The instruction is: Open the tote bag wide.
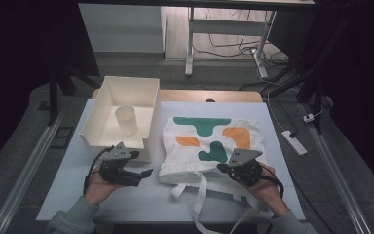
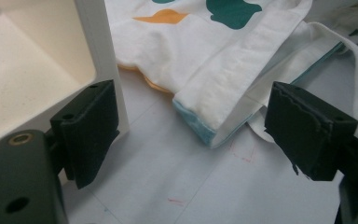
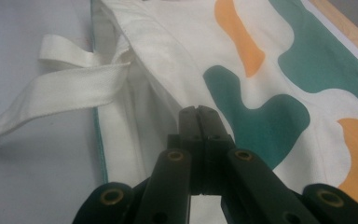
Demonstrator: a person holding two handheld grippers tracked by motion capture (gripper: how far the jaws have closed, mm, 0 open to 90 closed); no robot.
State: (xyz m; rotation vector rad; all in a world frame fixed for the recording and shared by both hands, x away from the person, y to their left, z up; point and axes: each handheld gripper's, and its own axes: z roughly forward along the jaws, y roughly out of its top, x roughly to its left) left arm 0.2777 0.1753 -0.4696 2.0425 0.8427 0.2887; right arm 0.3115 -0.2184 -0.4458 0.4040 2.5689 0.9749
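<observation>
A white tote bag (image 1: 209, 141) with green and orange shapes lies flat on the table, its straps (image 1: 199, 195) trailing toward the near edge. My right gripper (image 1: 221, 167) is shut, its tips resting on the bag's near hem. In the right gripper view the closed jaws (image 3: 198, 112) sit on the hem of the bag (image 3: 261, 93), beside a strap (image 3: 70, 84); I cannot tell whether cloth is pinched. My left gripper (image 1: 148, 172) is open and empty. In the left gripper view its jaws (image 2: 198, 126) straddle the corner of the bag (image 2: 205, 51) without touching it.
A white bin (image 1: 126, 83) stands at the back left with a pale cup (image 1: 126, 119) inside; its corner wall (image 2: 93, 42) is close to my left jaw. White paper (image 1: 141, 195) covers the table. A power strip (image 1: 293, 142) lies on the floor at the right.
</observation>
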